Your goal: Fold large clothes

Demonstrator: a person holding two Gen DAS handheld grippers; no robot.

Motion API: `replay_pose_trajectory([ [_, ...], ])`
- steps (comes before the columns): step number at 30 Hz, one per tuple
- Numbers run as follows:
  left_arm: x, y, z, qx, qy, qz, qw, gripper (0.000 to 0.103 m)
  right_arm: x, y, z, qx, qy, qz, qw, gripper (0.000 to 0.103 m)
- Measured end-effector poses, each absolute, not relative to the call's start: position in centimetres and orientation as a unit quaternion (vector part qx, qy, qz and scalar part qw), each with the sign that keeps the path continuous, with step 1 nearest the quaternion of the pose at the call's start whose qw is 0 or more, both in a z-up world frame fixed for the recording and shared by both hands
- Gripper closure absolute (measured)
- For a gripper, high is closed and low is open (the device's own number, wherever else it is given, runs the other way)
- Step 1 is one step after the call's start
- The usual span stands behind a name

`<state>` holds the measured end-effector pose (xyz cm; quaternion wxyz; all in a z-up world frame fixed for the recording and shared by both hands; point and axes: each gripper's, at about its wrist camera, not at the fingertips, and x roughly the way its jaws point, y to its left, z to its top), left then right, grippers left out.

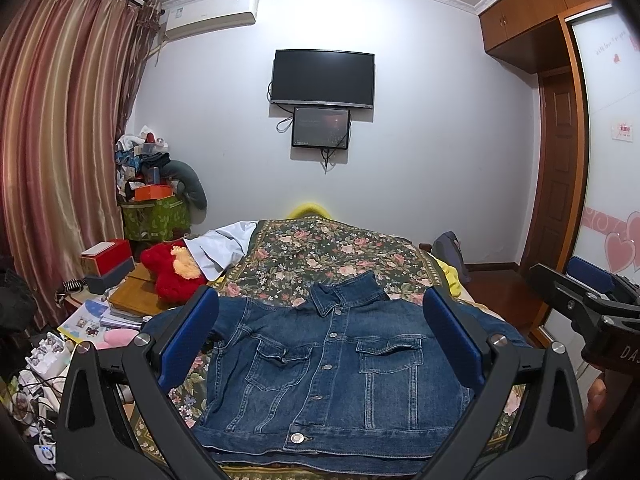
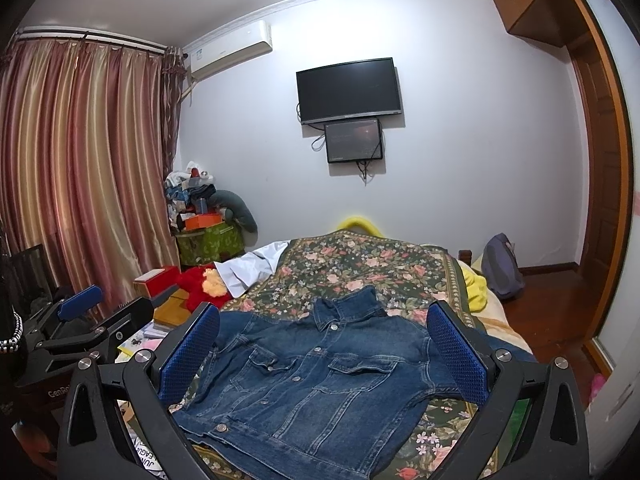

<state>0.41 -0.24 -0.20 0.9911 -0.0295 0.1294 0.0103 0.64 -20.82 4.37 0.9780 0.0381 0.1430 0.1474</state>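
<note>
A blue denim jacket [image 1: 320, 368] lies front up and buttoned on a floral bedspread [image 1: 320, 256], collar toward the far wall; it also shows in the right wrist view [image 2: 312, 384]. Its sleeves appear tucked in at the sides. My left gripper [image 1: 320, 340] is open and empty, held above the jacket's near hem. My right gripper [image 2: 322, 348] is open and empty, also above the jacket, to the right of the left one. The right gripper shows at the right edge of the left wrist view [image 1: 576, 300]; the left gripper shows at the left of the right wrist view [image 2: 88, 320].
A red plush toy [image 1: 172, 272] and a white cloth [image 1: 224, 244] lie at the bed's left. A cluttered side table with boxes and books [image 1: 116, 292] stands left of the bed. A grey backpack [image 2: 502, 266] sits on the floor at right. Curtains hang left, a wardrobe right.
</note>
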Motion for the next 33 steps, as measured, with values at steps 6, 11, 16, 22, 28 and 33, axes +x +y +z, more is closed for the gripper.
replay_pose_trajectory([
  [6,0.6,0.0,-0.3,-0.033,0.133,0.011,0.990,0.000,0.7,-20.8,4.4,0.040,0.147,0.147,0.977,0.000],
  [11,1.4,0.5,-0.5,-0.035,0.140,0.012,0.989,0.000,1.4,-21.0,3.9,0.042,0.154,0.146,0.976,0.000],
  [16,2.8,0.9,-1.0,-0.036,0.152,0.018,0.988,0.000,2.8,-20.8,3.5,0.041,0.167,0.145,0.974,0.000],
  [22,6.1,2.5,-2.2,-0.045,0.178,0.037,0.982,0.000,5.8,-20.4,2.2,0.043,0.192,0.145,0.970,0.000],
  [28,10.6,5.1,-4.5,-0.059,0.215,0.073,0.972,0.000,10.8,-20.0,0.2,0.042,0.226,0.132,0.964,0.000],
  [33,14.4,8.6,-7.0,-0.066,0.245,0.118,0.960,0.000,15.5,-19.5,-1.7,0.030,0.256,0.125,0.958,0.000],
])
